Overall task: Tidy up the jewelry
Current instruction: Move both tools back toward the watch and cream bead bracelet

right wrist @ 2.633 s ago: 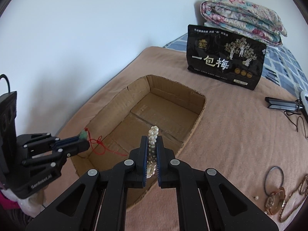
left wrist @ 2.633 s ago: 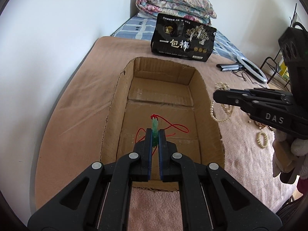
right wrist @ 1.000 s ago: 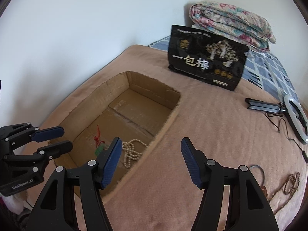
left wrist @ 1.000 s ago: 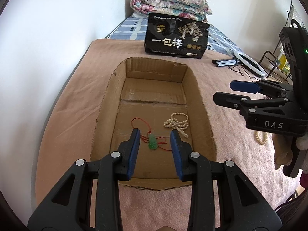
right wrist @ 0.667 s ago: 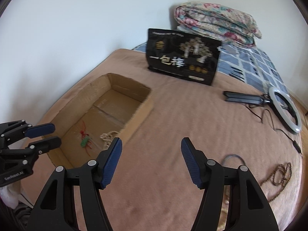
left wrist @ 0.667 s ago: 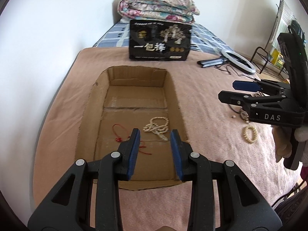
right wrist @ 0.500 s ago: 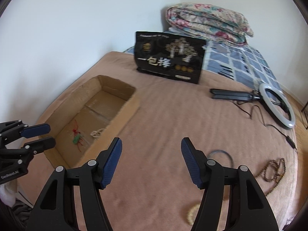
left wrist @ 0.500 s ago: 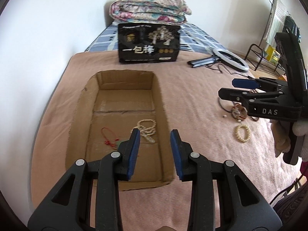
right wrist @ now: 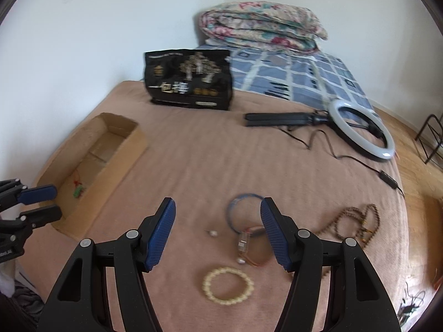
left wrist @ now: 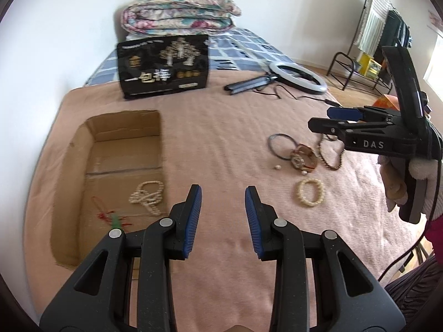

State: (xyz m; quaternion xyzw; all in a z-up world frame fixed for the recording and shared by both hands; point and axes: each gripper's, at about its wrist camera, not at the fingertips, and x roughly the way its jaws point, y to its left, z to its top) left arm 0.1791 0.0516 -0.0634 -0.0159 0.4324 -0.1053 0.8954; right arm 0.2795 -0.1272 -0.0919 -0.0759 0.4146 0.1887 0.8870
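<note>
A cardboard box (left wrist: 80, 149) (right wrist: 130, 138) lies on the pink blanket at the left. In it lie a pearl necklace (left wrist: 148, 196) and a green pendant on red cord (left wrist: 115, 220) (right wrist: 77, 191). Loose jewelry lies to the right: a cream bead bracelet (left wrist: 310, 192) (right wrist: 228, 283), a blue bangle (left wrist: 281, 145) (right wrist: 245, 210), a watch (left wrist: 303, 160) (right wrist: 243, 244), a brown bead necklace (left wrist: 331, 155) (right wrist: 357, 221). My left gripper (left wrist: 223, 215) is open and empty beside the box's right wall. My right gripper (right wrist: 217, 229) (left wrist: 329, 117) is open and empty above the loose jewelry.
A black snack bag (left wrist: 164, 66) (right wrist: 191, 80) stands behind the box. A ring light with folded stand and cable (left wrist: 297, 78) (right wrist: 360, 130) lies at the back right. A folded quilt (left wrist: 180, 12) (right wrist: 263, 26) sits at the bed's head. A wall runs along the left.
Both grippers let go of the pendant and pearl necklace in the box, opened, and swung right. The right gripper now hangs over the loose jewelry.
</note>
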